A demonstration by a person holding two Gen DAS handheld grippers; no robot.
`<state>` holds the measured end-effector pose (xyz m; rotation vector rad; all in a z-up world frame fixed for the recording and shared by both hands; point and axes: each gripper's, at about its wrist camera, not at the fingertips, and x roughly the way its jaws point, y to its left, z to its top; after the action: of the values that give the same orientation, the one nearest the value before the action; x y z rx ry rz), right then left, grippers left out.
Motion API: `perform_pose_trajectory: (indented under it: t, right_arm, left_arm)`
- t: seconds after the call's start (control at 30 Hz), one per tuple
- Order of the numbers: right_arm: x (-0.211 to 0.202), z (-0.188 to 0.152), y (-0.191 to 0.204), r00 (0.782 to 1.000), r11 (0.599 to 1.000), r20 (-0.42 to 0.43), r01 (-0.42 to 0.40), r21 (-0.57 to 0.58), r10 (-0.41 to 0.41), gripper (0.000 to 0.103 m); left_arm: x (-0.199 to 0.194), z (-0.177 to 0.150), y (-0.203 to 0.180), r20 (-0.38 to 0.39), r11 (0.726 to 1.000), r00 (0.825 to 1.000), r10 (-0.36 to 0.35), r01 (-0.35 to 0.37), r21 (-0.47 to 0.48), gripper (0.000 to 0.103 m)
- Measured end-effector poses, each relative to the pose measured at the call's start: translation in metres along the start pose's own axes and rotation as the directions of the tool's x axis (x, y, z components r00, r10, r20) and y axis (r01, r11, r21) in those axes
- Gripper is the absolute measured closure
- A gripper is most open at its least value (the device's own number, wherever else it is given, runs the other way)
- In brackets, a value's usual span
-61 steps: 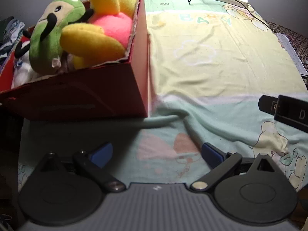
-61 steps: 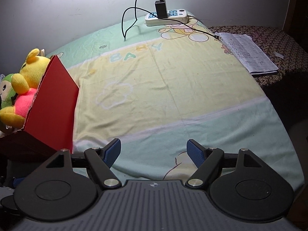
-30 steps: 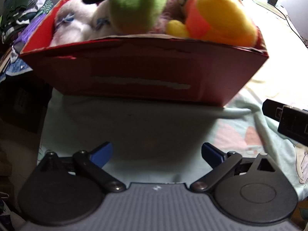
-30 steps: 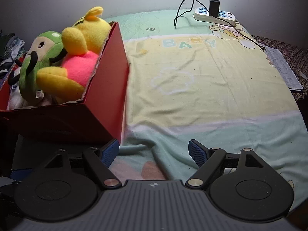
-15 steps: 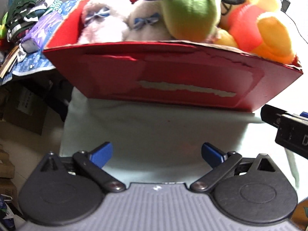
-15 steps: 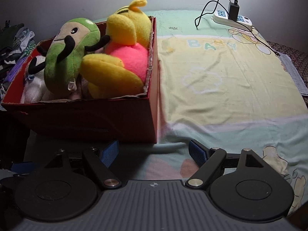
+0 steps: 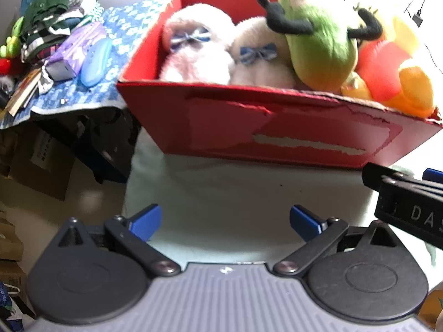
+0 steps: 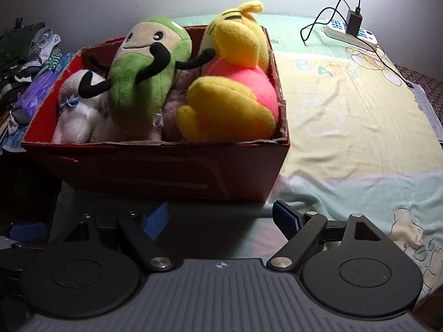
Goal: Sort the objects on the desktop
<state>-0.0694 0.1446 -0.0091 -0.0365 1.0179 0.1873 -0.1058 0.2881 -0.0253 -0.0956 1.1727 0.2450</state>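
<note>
Both my grippers were spread wide with nothing in them, left gripper [image 7: 224, 219] and right gripper [image 8: 220, 216] hovering just in front of the red box [image 8: 155, 171] on the tabletop [image 8: 346, 116]. Box was stuffed: green plush [image 8: 141, 83], yellow plush [image 8: 235, 83], two white plushies [image 7: 221, 55] with little blue bows.

Home bedroom being indicated, surface being covered by a baby-print blanket [image 8: 346, 116], plush toys [image 8: 144, 77] being kept in a red box [image 8: 166, 171], clothes pile [image 7: 52, 25] being stacked alongside, power strip [image 8: 351, 34] being plugged in
</note>
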Motion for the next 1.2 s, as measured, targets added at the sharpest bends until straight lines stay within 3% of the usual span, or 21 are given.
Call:
perform_pose_trajectory:
  t: [0.27,0.77,1.2]
  right_arm:
    - [-0.012,0.009,0.015,1.0,1.0,0.02,0.02,-0.019,-0.019,0.018]
    - [-0.038,0.036,0.022,0.996,0.999,0.085,0.023,0.026,-0.026,0.017]
    - [-0.042,0.069,0.023,0.995,0.999,0.104,-0.005,0.043,0.0,0.017]
  left_arm:
    - [-0.011,0.007,0.012,0.058,1.0,0.998,0.019,-0.019,0.01,0.002]
    - [-0.042,0.041,0.017,0.139,0.999,0.99,-0.018,0.013,0.036,0.002]
    - [-0.049,0.076,0.011,0.144,0.999,0.989,-0.036,0.031,0.032,0.002]
